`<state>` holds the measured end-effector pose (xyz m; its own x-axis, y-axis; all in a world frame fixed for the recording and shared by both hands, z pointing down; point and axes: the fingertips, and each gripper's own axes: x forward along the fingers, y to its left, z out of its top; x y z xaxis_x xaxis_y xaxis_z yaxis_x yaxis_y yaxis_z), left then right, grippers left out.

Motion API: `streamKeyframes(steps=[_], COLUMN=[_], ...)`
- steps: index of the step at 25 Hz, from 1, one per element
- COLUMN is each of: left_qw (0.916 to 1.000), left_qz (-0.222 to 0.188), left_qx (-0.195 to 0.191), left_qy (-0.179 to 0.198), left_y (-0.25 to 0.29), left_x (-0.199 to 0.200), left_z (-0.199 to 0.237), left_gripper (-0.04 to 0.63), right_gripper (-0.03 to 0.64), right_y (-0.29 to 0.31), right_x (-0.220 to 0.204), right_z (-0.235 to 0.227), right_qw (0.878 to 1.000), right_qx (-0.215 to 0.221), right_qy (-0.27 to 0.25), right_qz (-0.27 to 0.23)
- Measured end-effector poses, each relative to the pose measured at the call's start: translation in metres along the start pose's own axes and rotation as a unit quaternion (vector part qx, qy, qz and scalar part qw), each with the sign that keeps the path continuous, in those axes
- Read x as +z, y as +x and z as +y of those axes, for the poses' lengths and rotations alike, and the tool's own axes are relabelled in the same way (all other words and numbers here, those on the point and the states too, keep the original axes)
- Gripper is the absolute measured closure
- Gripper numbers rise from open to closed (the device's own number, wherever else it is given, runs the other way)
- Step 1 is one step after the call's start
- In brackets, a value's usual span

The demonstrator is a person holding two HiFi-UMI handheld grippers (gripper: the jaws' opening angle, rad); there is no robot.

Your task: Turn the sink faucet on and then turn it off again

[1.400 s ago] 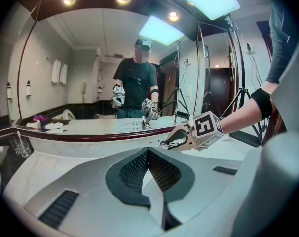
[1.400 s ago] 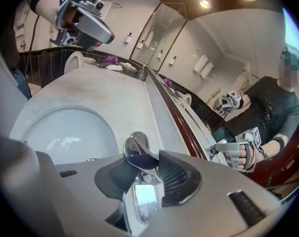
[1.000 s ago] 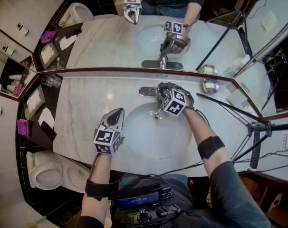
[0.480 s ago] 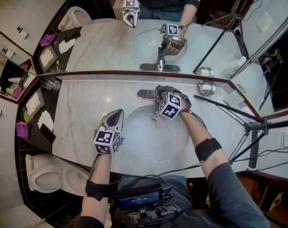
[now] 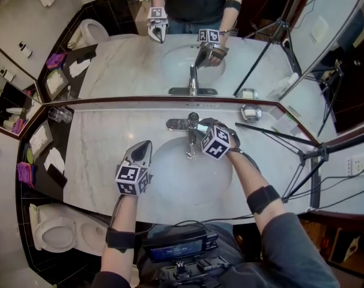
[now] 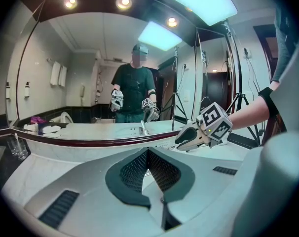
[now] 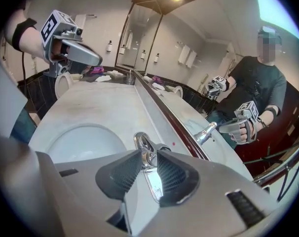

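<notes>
Right gripper [image 7: 149, 154] clamping lever [image 7: 145, 143] of faucet [image 5: 191, 140], jaws standing narrow with pads pressing on it. Faucet standing at back rim of sink [image 5: 176, 182], under mirror. Left gripper [image 6: 147, 157] hovering beside sink's left rim, jaws fully together, gripping nothing.

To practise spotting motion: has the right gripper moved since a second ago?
Yes. Against the faucet base, the right gripper has shifted right in the head view, uncovering the spout.
</notes>
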<state>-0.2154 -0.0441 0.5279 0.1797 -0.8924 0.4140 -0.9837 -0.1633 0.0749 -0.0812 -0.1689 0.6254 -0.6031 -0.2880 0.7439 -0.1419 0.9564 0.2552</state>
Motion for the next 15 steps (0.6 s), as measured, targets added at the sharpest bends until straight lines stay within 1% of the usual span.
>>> streamKeyframes(steps=[3,4,6,8,11,13,15], left_qw=[1.0,0.9999,0.9999,0.9998,0.9996,0.9995,0.9994], left_qz=[-0.005,-0.007,-0.009,-0.011,-0.011,-0.009,-0.008], left_qx=[-0.005,-0.007,-0.012,-0.016,-0.023,-0.028,-0.033], left_qy=[0.002,0.002,0.0,-0.003,-0.007,-0.006,-0.01], left_y=[0.0,0.0,0.0,0.0,-0.001,-0.001,-0.001], left_x=[0.005,0.006,0.006,0.006,0.007,0.007,0.006], left_z=[-0.005,-0.006,-0.01,-0.013,-0.018,-0.021,-0.024], left_gripper=[0.609,0.609,0.609,0.609,0.609,0.609,0.609], right_gripper=[0.496,0.536,0.584,0.607,0.607,0.607,0.607], right_y=[-0.026,-0.036,-0.06,-0.081,-0.103,-0.114,-0.125], right_x=[-0.002,-0.002,-0.004,-0.008,-0.019,-0.031,-0.041], right_z=[-0.003,-0.006,-0.011,-0.013,-0.01,-0.007,-0.004], right_qw=[0.997,0.995,0.988,0.979,0.965,0.951,0.935], right_qx=[-0.008,-0.015,-0.034,-0.048,-0.062,-0.069,-0.076], right_qy=[0.064,0.089,0.136,0.178,0.229,0.268,0.309], right_qz=[-0.034,-0.047,-0.07,-0.09,-0.115,-0.135,-0.154])
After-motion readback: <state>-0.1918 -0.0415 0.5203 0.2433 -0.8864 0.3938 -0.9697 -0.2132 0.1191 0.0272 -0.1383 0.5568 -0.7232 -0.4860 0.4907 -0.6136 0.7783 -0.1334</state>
